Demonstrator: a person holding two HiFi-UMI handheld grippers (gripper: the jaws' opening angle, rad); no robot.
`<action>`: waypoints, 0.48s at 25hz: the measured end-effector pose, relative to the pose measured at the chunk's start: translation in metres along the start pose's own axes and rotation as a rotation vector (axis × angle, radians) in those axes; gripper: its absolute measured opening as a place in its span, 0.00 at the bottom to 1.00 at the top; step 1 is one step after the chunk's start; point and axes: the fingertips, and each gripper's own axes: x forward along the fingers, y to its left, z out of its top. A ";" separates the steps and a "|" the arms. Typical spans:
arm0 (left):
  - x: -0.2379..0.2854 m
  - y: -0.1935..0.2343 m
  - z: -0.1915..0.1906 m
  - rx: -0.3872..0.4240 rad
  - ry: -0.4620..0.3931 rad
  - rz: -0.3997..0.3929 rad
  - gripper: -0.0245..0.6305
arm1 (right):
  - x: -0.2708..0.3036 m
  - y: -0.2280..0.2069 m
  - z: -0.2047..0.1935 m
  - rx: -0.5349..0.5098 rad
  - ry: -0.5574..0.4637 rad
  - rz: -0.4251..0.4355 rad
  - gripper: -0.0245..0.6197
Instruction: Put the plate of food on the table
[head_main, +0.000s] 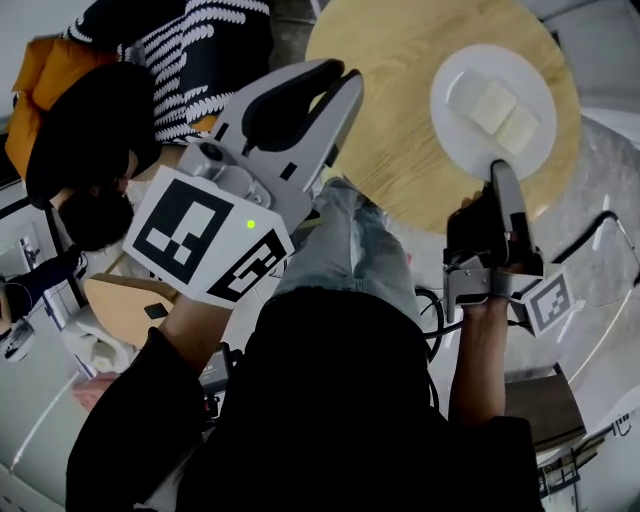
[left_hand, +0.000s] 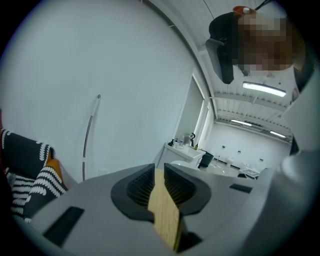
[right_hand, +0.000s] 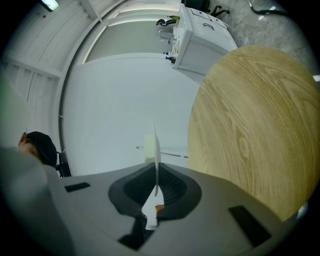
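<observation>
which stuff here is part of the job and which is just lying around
Job: plate with food; wooden table; right gripper, fingers shut on the plate's rim; left gripper, shut on the table's edge.
Lying about: striped fabric; orange fabric.

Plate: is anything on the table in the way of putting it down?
Nothing visible. The right tool holds the plate by its rim over bare table. The left tool only pinches the table's edge, off to the side of the plate.

White round plate (head_main: 460, 95) with pale square food pieces (head_main: 505, 115), level above round wooden table (head_main: 390, 120).
</observation>
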 end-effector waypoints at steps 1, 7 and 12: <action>0.000 0.000 0.000 0.005 0.002 0.000 0.14 | -0.001 -0.001 0.000 0.001 0.000 0.000 0.07; -0.004 -0.002 -0.003 0.006 0.009 0.018 0.14 | -0.003 -0.011 -0.003 0.018 0.009 0.003 0.07; -0.003 -0.004 -0.003 -0.002 0.011 0.015 0.14 | 0.000 -0.013 -0.002 0.021 0.023 0.008 0.06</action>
